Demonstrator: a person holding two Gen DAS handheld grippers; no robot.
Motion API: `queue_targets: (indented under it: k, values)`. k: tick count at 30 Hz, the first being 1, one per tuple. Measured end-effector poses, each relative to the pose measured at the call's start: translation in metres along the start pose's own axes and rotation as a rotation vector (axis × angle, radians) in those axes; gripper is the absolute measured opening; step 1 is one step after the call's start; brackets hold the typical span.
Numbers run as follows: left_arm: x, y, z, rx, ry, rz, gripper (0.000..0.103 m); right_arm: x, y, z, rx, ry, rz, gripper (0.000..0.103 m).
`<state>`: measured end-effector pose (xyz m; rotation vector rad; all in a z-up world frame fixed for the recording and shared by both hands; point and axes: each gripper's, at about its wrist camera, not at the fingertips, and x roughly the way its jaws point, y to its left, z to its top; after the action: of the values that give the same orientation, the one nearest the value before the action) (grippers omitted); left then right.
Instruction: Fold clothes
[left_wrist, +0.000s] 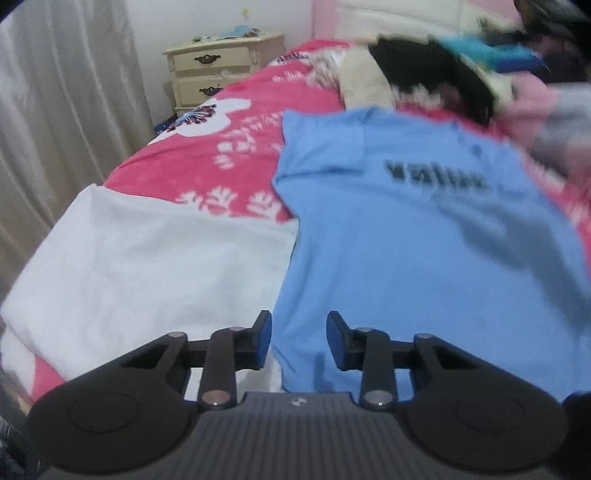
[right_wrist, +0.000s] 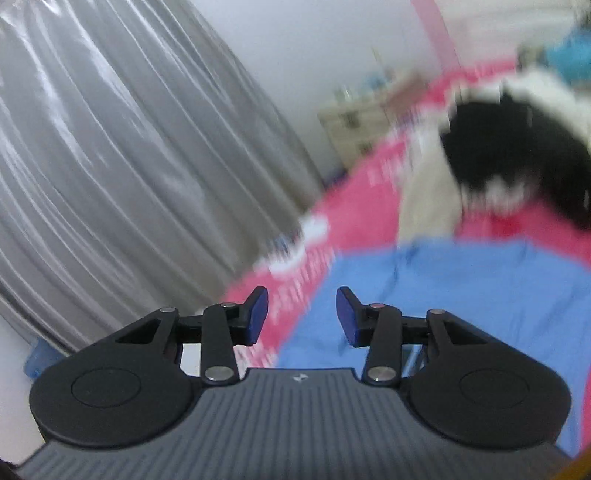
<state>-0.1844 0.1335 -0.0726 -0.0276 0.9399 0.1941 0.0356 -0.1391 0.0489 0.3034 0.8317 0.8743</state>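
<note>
Blue shirt (left_wrist: 424, 240) flat on bed (left_wrist: 207, 147), beside white cloth (left_wrist: 147, 258). Long axis runs away from camera, collar end far. Left hand-held gripper (left_wrist: 299, 339) jaws apart, empty, over shirt's near hem, left edge. Right hand-held gripper (right_wrist: 302, 314) also spread, empty, above shirt's edge; view blurred. Left looks nearer hem, so likely first pinch there.

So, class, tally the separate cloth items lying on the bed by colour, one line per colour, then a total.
Blue: 1, the shirt
White: 1, the folded cloth
Black: 1, the garment
Cream: 1, the garment
Total: 4; the blurred pile at far right is left uncounted.
</note>
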Motion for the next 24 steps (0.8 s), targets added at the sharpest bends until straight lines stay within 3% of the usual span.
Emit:
queue_targets:
  k: [6,9,14,19,24]
  values:
    - [0.023,-0.007,-0.006,0.041,0.008,0.044,0.03,0.115,0.011,-0.015,0.009,0.202,-0.077,0.041]
    - [0.031,-0.005,-0.009,0.032,0.031,0.027,0.012,0.171,0.022,-0.011,0.004,0.247,-0.082,0.041]
    - [0.037,0.001,-0.013,-0.014,0.032,0.024,0.001,0.246,0.051,-0.017,-0.039,0.316,-0.112,0.04]
    - [0.032,0.003,-0.016,-0.045,-0.006,-0.014,0.0,0.309,0.071,-0.022,-0.103,0.347,-0.208,0.04]
    - [0.009,-0.005,-0.019,-0.011,-0.107,-0.123,0.0,0.338,0.071,-0.028,-0.124,0.374,-0.296,0.04]
